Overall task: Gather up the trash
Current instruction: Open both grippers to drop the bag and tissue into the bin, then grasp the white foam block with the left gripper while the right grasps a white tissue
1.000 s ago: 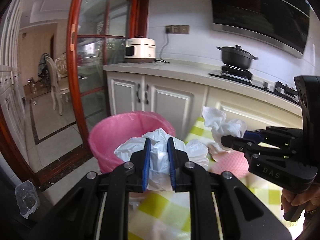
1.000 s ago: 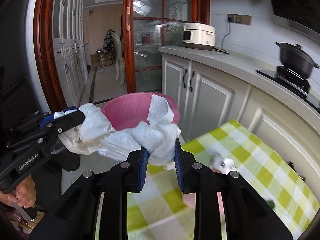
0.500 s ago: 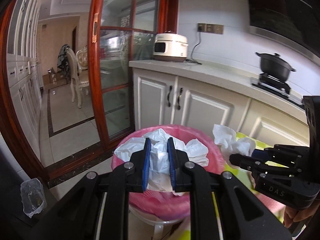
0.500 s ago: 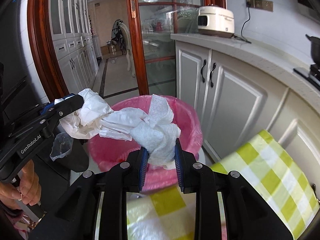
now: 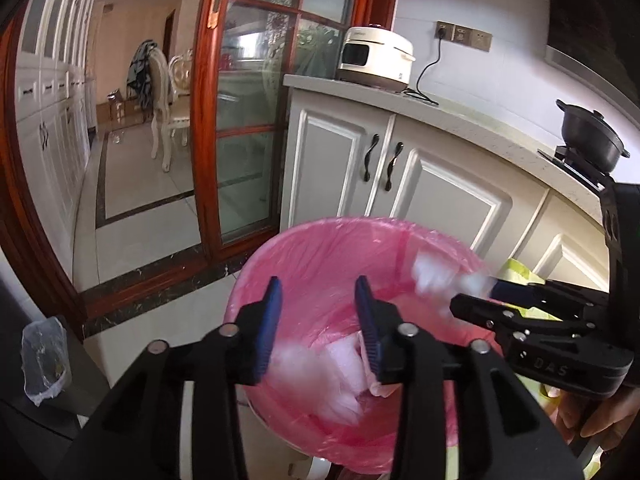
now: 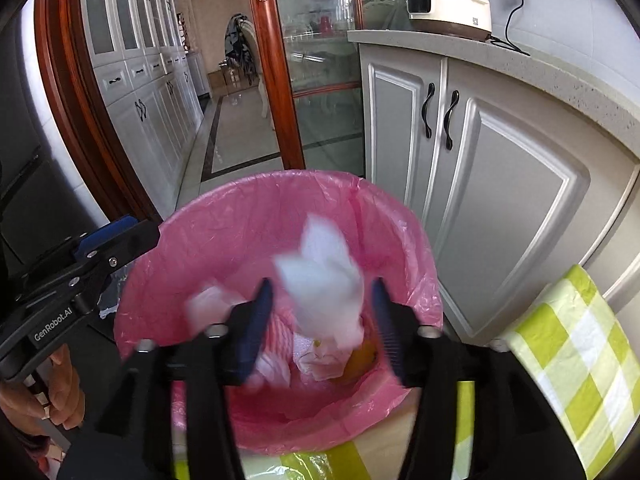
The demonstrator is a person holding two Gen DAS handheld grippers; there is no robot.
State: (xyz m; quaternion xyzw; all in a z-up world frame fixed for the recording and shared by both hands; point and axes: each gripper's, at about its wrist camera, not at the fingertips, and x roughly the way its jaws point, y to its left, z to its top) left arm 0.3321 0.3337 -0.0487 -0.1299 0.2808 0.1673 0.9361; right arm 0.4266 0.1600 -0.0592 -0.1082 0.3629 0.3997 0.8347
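Both jaws opening, pads clear of everything. Left gripper (image 5: pixel 318 322) emptied since half a second ago; its wad (image 5: pixel 344 384) now in the pink bin (image 5: pixel 320 240). Right gripper (image 6: pixel 322 326) just released: tissue (image 6: pixel 324 284) blurred, falling binward. Right view alone shows orange scrap (image 6: pixel 360 362); left view alone, black pot (image 5: pixel 590 140).

The pink-lined bin's (image 6: pixel 256 216) mouth gapes open; white cabinets (image 6: pixel 500 184) crowd its right, seemingly close.
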